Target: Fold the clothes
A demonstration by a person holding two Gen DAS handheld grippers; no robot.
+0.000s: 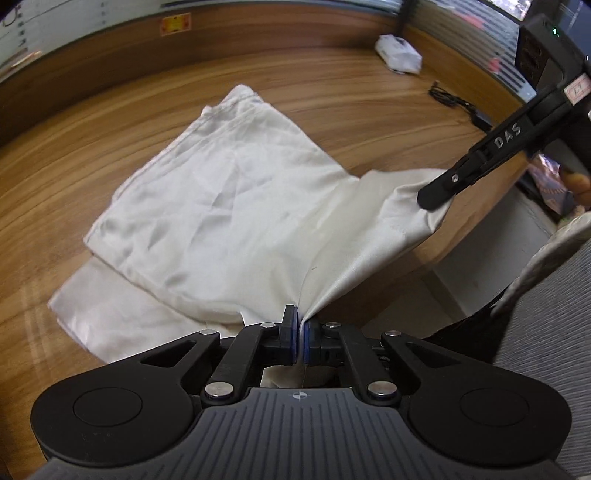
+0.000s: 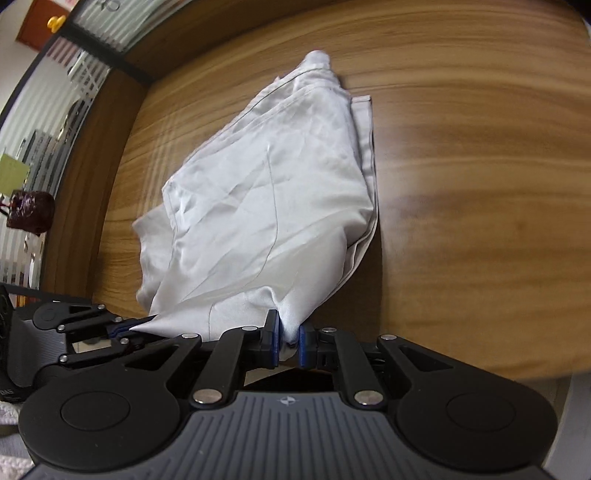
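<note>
A pale, satiny garment (image 1: 221, 206) lies partly folded on a wood-grain counter (image 1: 92, 122), its far layers flat on the surface while the near edge is lifted off it. The left tool (image 1: 301, 341) has its blue pads pressed together on a thin pinch of that near edge, just past the counter's front. The right tool (image 2: 289, 341) grips a thicker bunch of the same edge between its pads; in the left wrist view it comes in from the upper right, its black fingers holding a corner of the fabric. The cloth stretches taut between the two tools.

The counter is broad, with a raised wooden rim curving along its far side. Beyond the rim stand frosted glass partitions (image 1: 74, 22) with horizontal stripes. Far off on the counter sit a white packet (image 1: 399, 53) and a black cable (image 1: 458, 103). In the right wrist view a dark red bag (image 2: 29, 212) sits beyond the counter's left edge.
</note>
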